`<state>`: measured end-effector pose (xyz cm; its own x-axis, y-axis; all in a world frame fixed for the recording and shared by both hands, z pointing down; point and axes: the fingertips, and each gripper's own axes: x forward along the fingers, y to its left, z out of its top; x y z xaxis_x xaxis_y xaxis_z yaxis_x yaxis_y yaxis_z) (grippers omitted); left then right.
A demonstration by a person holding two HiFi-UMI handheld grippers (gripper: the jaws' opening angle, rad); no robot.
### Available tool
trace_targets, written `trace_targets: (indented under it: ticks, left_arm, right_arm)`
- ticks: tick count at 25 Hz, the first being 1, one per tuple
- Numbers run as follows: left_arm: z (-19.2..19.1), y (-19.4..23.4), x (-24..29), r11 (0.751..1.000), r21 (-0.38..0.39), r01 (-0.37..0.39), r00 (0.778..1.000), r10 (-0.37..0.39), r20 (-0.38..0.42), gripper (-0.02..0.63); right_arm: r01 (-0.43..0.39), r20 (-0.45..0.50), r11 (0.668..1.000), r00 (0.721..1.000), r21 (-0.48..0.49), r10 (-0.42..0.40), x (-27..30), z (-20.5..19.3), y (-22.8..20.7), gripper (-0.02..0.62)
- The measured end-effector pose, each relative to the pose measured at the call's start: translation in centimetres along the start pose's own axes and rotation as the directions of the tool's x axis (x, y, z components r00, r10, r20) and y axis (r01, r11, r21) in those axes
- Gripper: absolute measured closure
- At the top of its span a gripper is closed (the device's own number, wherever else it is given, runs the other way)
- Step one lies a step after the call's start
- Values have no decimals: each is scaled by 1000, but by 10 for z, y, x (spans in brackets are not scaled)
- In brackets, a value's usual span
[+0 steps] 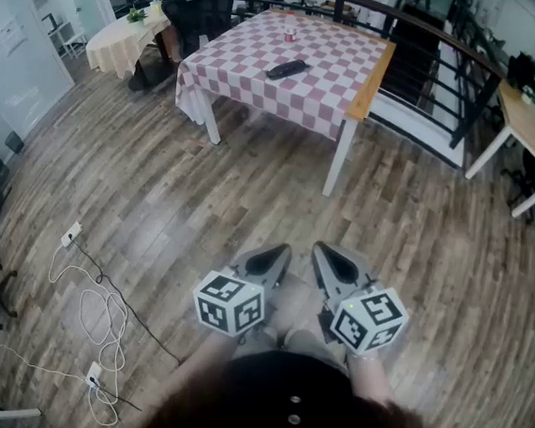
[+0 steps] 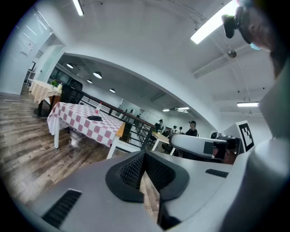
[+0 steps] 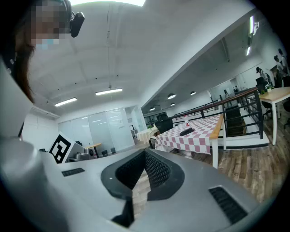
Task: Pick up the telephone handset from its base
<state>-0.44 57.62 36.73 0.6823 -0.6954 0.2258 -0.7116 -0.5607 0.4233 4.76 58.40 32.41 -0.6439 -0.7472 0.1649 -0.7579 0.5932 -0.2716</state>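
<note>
The black telephone (image 1: 287, 68) lies on a table with a red and white checked cloth (image 1: 326, 92), far ahead across the wooden floor. It shows small in the left gripper view (image 2: 94, 118) and in the right gripper view (image 3: 186, 132). Both grippers are held side by side close to the person's body, well short of the table. My left gripper (image 1: 278, 253) (image 2: 144, 154) is shut with nothing between its jaws. My right gripper (image 1: 325, 252) (image 3: 145, 152) has its tips together too and is empty.
A small red bottle (image 1: 289, 35) stands behind the phone. White cables and power strips (image 1: 88, 313) lie on the floor at the left. A cream-clothed table (image 1: 124, 39) and dark chairs are at the back left, a black railing (image 1: 434, 46) behind, a wooden desk (image 1: 530, 130) right.
</note>
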Motion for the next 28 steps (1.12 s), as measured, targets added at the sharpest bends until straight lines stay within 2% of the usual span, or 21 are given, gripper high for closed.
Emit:
trace_targets:
  ticks: [12, 19, 28]
  left_arm:
    - [5, -7, 2, 999, 40, 21, 1000, -21, -16, 600]
    - [4, -8, 3, 998, 19, 61, 998, -60, -23, 600]
    - [15, 9, 2, 996, 29, 81, 997, -81, -10, 600]
  right_arm:
    - [-8, -18, 1000, 1000, -7, 8, 4, -3, 4, 586]
    - [-4, 13, 1000, 1000, 1, 4, 4, 4, 6, 586]
    - [36, -6, 998, 999, 43, -36, 21, -11, 5, 586]
